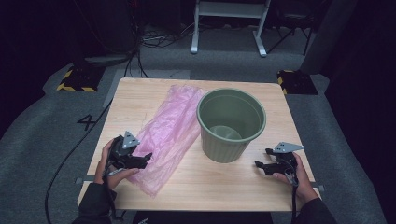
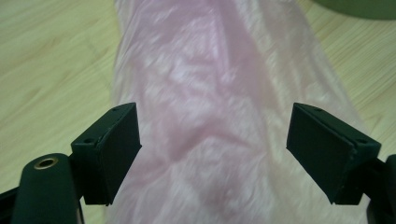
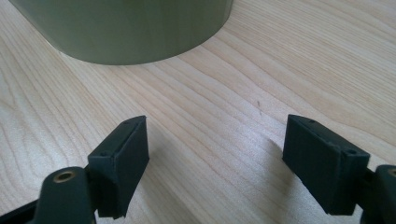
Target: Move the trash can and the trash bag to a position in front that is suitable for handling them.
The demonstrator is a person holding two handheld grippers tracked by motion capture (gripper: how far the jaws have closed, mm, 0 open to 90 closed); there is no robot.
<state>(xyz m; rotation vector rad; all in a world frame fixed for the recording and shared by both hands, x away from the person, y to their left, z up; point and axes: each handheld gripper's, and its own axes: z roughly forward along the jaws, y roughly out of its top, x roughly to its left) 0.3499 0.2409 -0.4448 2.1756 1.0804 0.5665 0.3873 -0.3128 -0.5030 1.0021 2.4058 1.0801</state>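
Note:
A pink plastic bag (image 1: 169, 130) lies flat and lengthwise on the wooden table (image 1: 224, 182), left of a green bin (image 1: 230, 123) that stands upright and empty. My left gripper (image 1: 145, 158) sits at the bag's near left edge, open. In the left gripper view the bag (image 2: 219, 107) runs between and beyond the spread jaws of the left gripper (image 2: 212, 154). My right gripper (image 1: 262, 159) rests open on the table, near right of the bin. The right gripper view has bare wood between the jaws of the right gripper (image 3: 215, 163) and the bin's base (image 3: 126, 28) ahead.
The table's near edge runs just behind both hands. Bare wood (image 1: 205, 186) lies in front of the bin. Beyond the table are grey floor, cables (image 1: 154, 39), yellow-black blocks (image 1: 77, 79) and a white stand (image 1: 229, 18).

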